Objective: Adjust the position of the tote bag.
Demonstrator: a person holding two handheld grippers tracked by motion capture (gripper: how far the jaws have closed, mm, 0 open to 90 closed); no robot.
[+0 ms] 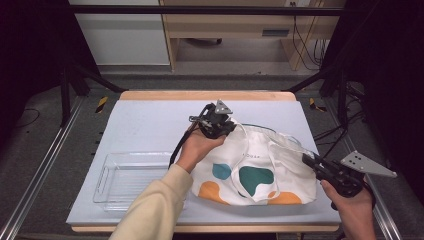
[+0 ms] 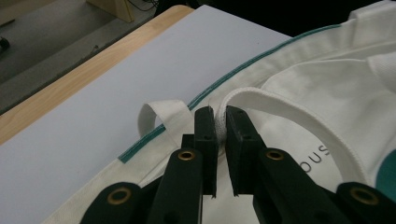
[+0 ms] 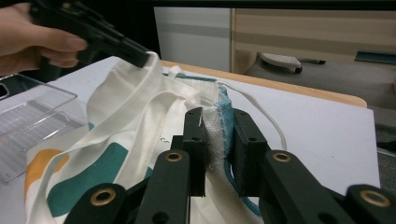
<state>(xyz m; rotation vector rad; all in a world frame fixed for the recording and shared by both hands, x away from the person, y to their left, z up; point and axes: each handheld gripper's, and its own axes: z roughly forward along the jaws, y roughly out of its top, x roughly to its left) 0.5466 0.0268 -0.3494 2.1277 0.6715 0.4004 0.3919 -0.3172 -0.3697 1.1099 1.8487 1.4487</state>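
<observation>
White tote bag [image 1: 260, 165] between both tongs

Table [image 1: 150, 117]: pale grey-blue top with a light wooden edge showing along the far and near sides; it stands between metal rails on a grey floor.
Tote bag [image 1: 255, 172]: 1 cream cloth bag lying on the right half of the top, printed with teal and orange blobs, teal piping along its opening, white handle straps looped over it.
Tray [image 1: 125, 180]: 1 clear plastic tray, empty, resting on the near left part of the top, just beside the bag's left edge.
</observation>
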